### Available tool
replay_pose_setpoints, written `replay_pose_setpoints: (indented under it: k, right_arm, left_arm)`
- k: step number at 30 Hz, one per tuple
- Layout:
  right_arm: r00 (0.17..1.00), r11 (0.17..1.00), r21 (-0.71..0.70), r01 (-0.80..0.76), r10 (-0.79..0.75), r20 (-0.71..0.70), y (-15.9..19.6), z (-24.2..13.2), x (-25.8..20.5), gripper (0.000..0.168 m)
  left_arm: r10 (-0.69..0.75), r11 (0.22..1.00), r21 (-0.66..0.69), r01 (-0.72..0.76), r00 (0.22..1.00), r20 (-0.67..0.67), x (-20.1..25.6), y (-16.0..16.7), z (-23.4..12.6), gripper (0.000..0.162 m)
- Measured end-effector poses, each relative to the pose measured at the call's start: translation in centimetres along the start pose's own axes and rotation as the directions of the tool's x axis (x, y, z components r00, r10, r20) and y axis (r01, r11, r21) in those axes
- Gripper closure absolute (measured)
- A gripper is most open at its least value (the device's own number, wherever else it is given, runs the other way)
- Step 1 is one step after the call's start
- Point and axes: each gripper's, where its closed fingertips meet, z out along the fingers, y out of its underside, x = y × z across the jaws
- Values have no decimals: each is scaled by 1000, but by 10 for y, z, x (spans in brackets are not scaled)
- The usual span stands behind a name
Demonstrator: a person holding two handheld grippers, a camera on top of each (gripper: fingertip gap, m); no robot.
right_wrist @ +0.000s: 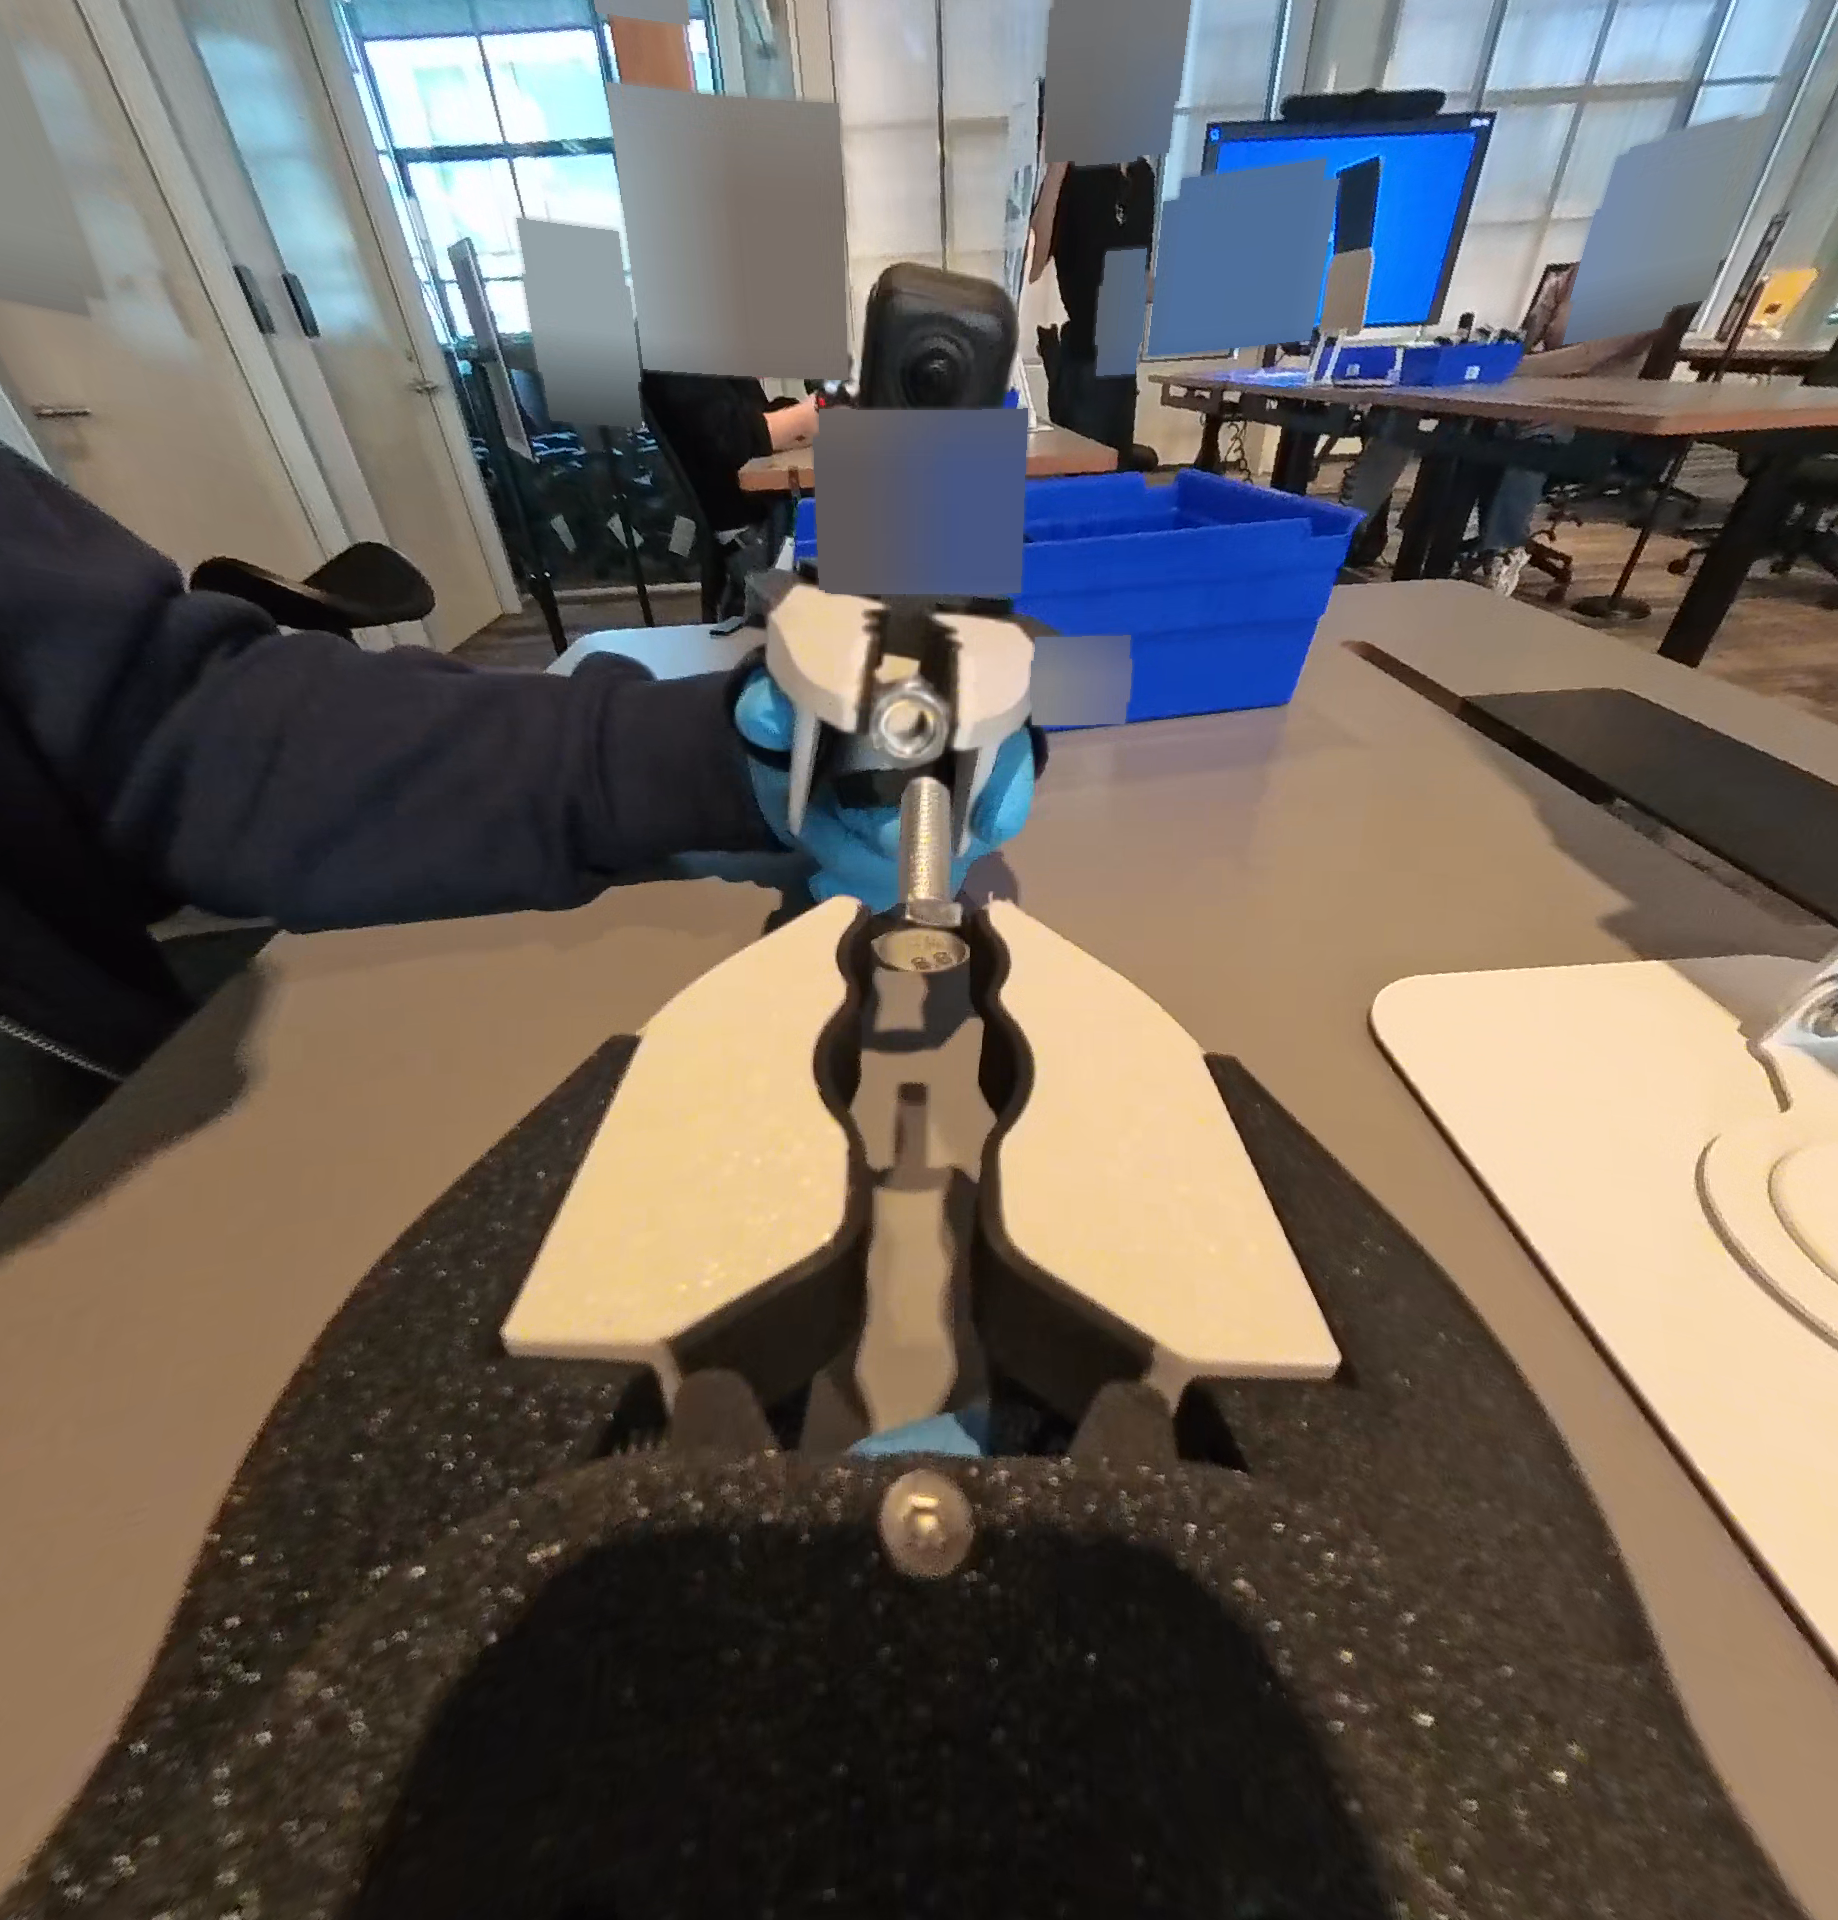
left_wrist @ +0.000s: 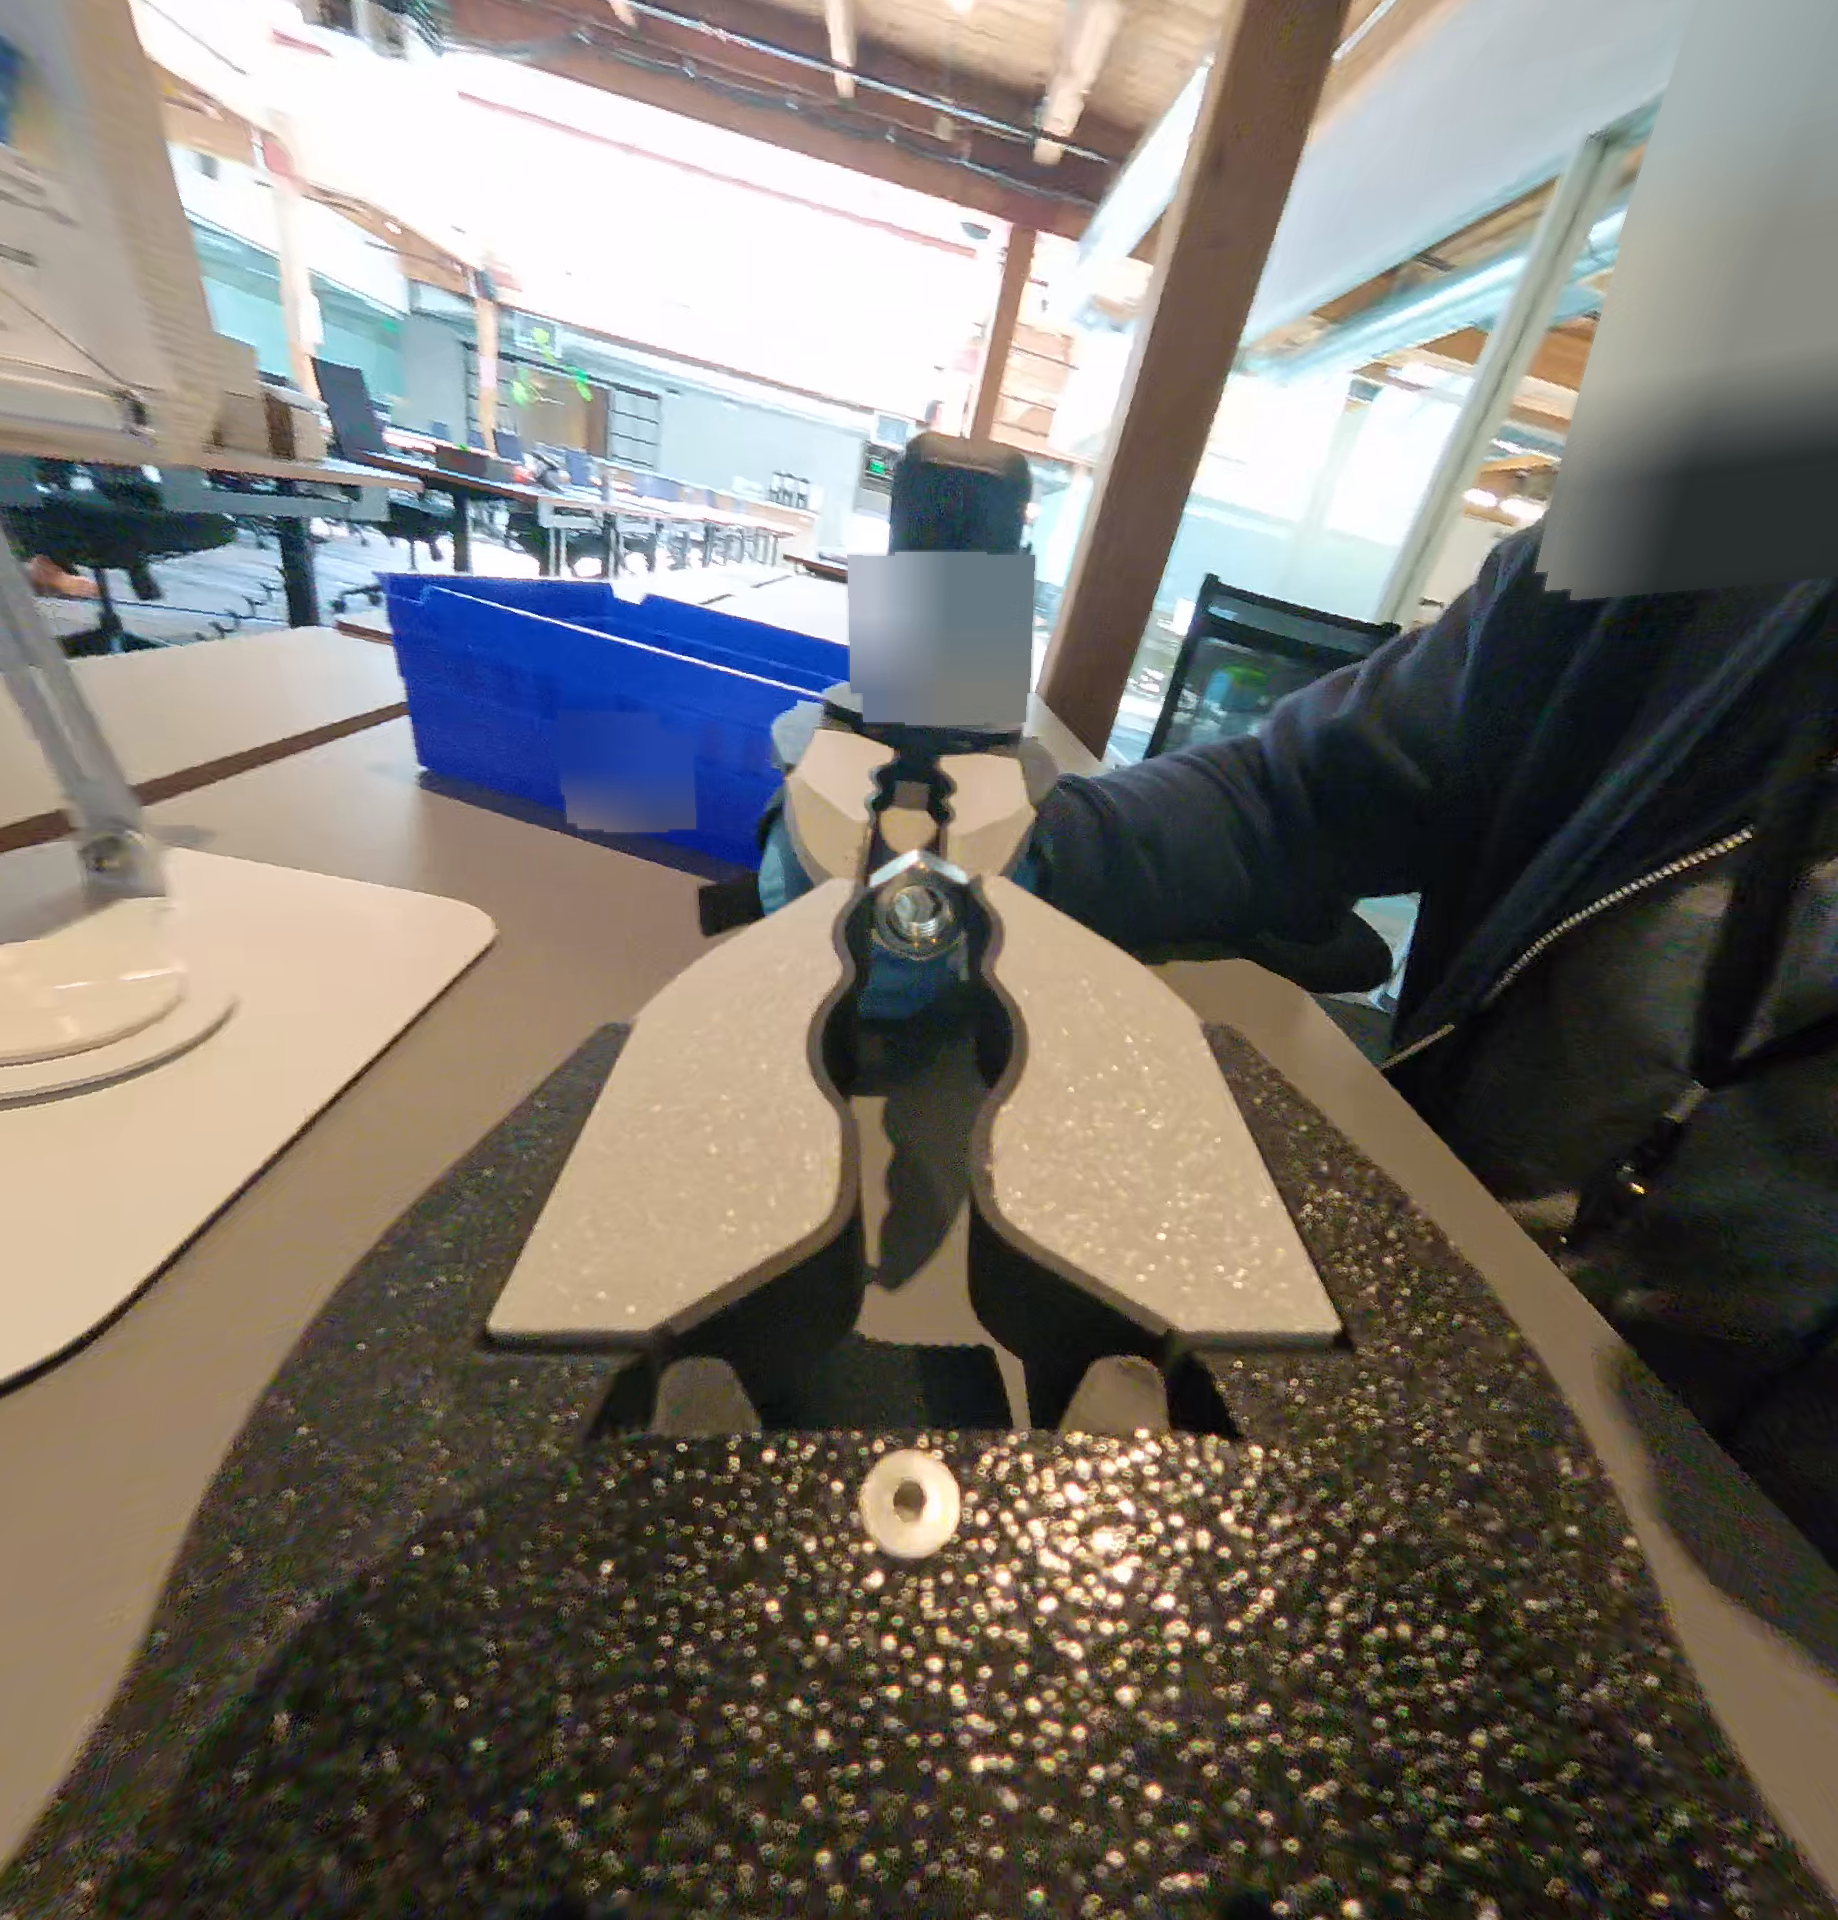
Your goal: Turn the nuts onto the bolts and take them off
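Observation:
In the left wrist view my left gripper point(left_wrist: 915, 896) is shut on a silver hex nut point(left_wrist: 920, 881) held at its fingertips. The threaded tip of a bolt point(left_wrist: 910, 923) shows through the nut's hole. My right gripper point(left_wrist: 910, 816) faces it close behind. In the right wrist view my right gripper point(right_wrist: 920, 923) is shut on the head of the silver bolt point(right_wrist: 925, 842), whose shaft points away toward the nut point(right_wrist: 910, 724). The nut sits in the left gripper point(right_wrist: 910, 707), just past and slightly above the bolt tip. Its hole looks empty from this side. Both are held above the grey table point(right_wrist: 1258, 852).
A blue plastic bin point(left_wrist: 541, 686) point(right_wrist: 1185, 582) stands at the table's far side. A white stand base on a white pad point(left_wrist: 167, 1039) point(right_wrist: 1621, 1143) lies to one side. A black mat point(right_wrist: 1673, 790) is at the right. A person's dark sleeves point(left_wrist: 1258, 831) point(right_wrist: 375, 779) reach in. Some 5 cm of space lies between my two pairs of fingers.

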Motion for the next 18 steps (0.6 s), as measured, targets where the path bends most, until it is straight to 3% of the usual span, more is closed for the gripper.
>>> replay_pose_setpoints:
  k: [18]
  right_arm:
    - [997, 994, -80, 69, -70, -15, 12, 4, -5, 151]
  left_arm:
    - [61, 979, -197, -50, 997, 46, -2, 27, 6, 146]
